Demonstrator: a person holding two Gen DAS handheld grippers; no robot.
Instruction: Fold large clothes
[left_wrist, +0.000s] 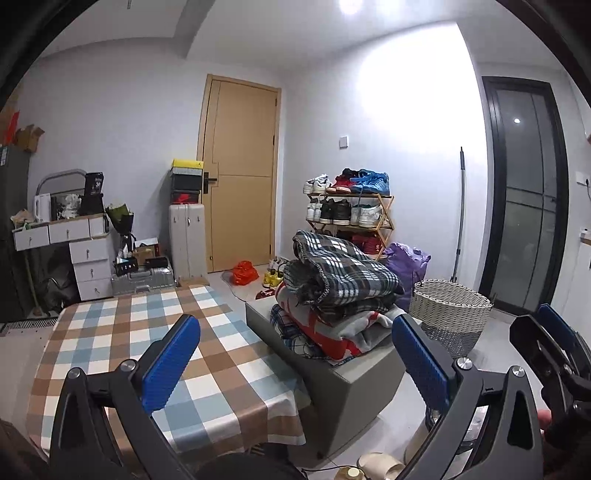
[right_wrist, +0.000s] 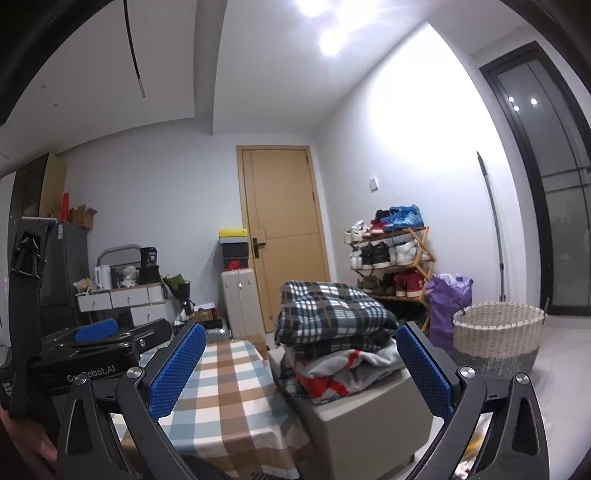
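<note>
Ahead: door (left_wrist: 240, 173), shoe rack (left_wrist: 351, 214), purple bag (left_wrist: 406, 262), suitcase (left_wrist: 186, 240), drawers (left_wrist: 88, 254). Nothing between jaws and pile. Wicker basket (left_wrist: 448, 306) on floor at right, contents hidden. Checked worktop (left_wrist: 140, 332) bare, just left of grey box (left_wrist: 354, 387). Clothes pile (left_wrist: 332, 288) stacked on box, plaid on top, ahead of and apart from both grippers. Left gripper (left_wrist: 295, 350) jaws wide, holding nothing; right gripper (right_wrist: 301, 365) jaws wide, holding nothing.

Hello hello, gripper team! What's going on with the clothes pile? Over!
Left gripper open, empty. Right gripper open, empty. Plaid garment tops the clothes pile on the grey box, untouched. Nothing in the way.
</note>
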